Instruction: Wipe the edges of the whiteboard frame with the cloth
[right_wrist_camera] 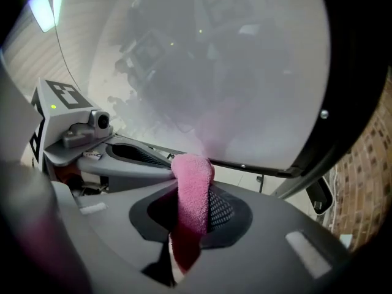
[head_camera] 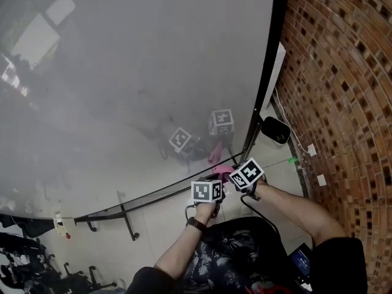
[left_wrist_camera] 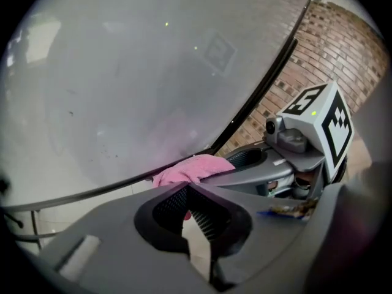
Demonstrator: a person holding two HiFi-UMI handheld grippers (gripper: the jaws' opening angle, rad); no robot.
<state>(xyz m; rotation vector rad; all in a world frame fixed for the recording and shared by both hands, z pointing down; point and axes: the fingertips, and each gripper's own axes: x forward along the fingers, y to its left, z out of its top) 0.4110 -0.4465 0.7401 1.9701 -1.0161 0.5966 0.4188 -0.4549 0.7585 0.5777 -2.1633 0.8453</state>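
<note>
Head view: whiteboard (head_camera: 135, 72) fills the upper left, its black frame (head_camera: 270, 48) running down the right side and along the bottom. Brick wall (head_camera: 343, 72) at 3 o'clock. Both grippers sit at 5 o'clock, at the board's lower right corner. Left gripper (head_camera: 214, 177) and right gripper (head_camera: 231, 174) are side by side with their tips converging. Pink cloth (head_camera: 222, 169) is at those tips, against the bottom frame edge.

Left gripper view: left gripper (left_wrist_camera: 187, 192) at 6 o'clock, jaws drawn together tip to tip. Cloth (left_wrist_camera: 190, 169) is bunched right at the tips, touching the frame (left_wrist_camera: 257, 92). A pink sliver shows in the gap below; can't tell if these jaws pinch it. Right gripper (left_wrist_camera: 236, 164) comes in from 3 o'clock with its tip on the cloth. Whiteboard (left_wrist_camera: 122, 72) is above, brick wall (left_wrist_camera: 318, 48) at 2 o'clock.

Right gripper view: right gripper (right_wrist_camera: 191, 188) at 6 o'clock, clenched on the cloth (right_wrist_camera: 191, 176), which stands up between the jaws and hangs below them. Left gripper (right_wrist_camera: 156, 158) at 9 o'clock, tip touching the cloth. Whiteboard (right_wrist_camera: 233, 60) at 12 o'clock, frame (right_wrist_camera: 343, 121) at 3 o'clock.
</note>
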